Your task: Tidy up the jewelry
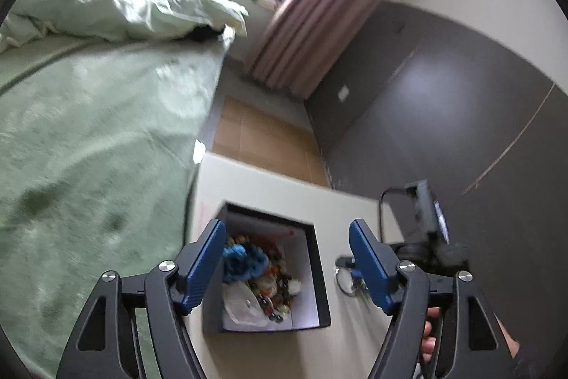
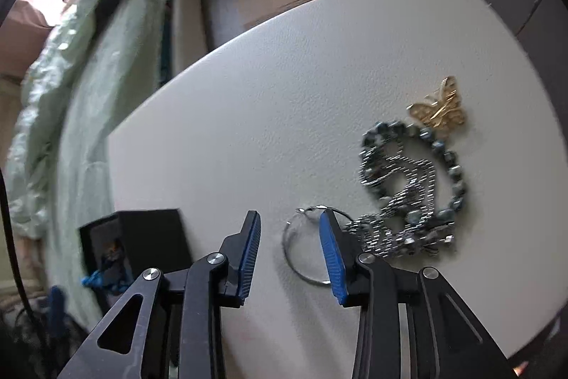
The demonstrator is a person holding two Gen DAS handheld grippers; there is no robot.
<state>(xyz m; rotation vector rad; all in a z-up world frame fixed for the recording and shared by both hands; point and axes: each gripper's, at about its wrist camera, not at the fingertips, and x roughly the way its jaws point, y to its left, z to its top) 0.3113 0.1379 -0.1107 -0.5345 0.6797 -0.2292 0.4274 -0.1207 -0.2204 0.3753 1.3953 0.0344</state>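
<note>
- The left hand-held gripper hangs spread wide and empty above the black box, which stands on the white counter beside the bed.
- The box already carries a heap of jewelry, a blue beaded piece among it; best to keep this gripper clear of the opening so the next piece can drop in.
- The right hand-held gripper is also released and empty, low over a thin silver hoop lying flat on the counter.
- 1 blue finger covers the hoop's right edge; I judge the grasp needs the wire between both pads, then a slow pinch.
- Further right lie a tangled silver and dark-bead chain and a gold butterfly brooch, touching each other; lift the hoop without snagging the chain.
</note>
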